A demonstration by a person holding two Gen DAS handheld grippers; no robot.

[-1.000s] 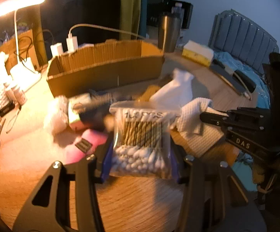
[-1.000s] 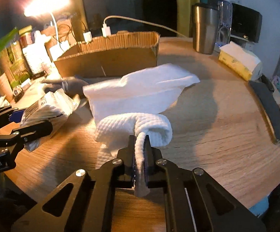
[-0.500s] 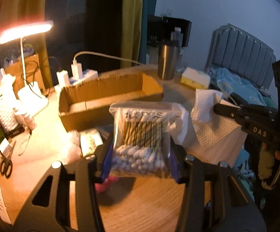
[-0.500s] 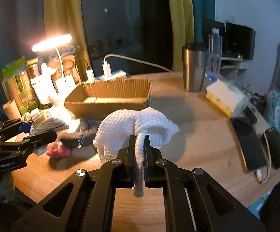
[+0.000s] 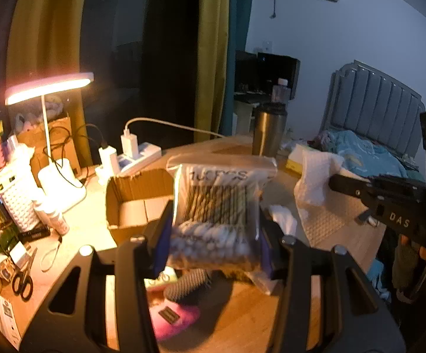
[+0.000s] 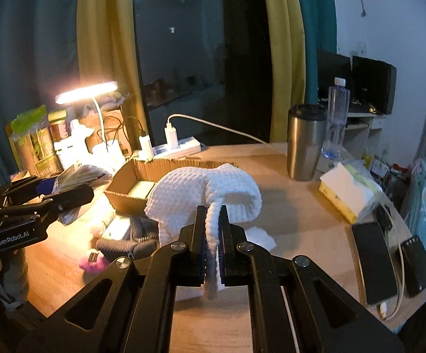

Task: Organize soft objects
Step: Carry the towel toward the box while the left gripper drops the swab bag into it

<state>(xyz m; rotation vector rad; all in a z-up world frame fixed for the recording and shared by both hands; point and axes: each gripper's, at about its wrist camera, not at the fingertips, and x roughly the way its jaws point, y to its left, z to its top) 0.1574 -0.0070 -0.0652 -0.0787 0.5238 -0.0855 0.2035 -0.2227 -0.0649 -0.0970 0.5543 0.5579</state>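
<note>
Above the cardboard box (image 5: 138,203), left fingers (image 5: 161,235) grip a cotton-swab bag (image 5: 217,214); right fingers (image 6: 198,229) pinch a white cloth (image 6: 192,188). Neither is boxed yet, and a grey item (image 6: 124,245) and a pink item (image 6: 92,263) lie beside the box.

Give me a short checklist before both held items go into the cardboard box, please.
1. Left tongs hold the clear plastic bag of cotton swabs: ok.
2. Right tongs pinch the white waffle-weave cloth: ok.
3. Open brown cardboard box has free room: ok on the visible part.
4. Both items lifted off the wooden table: ok.
5. Box's far end free: cannot tell, hidden.
</note>
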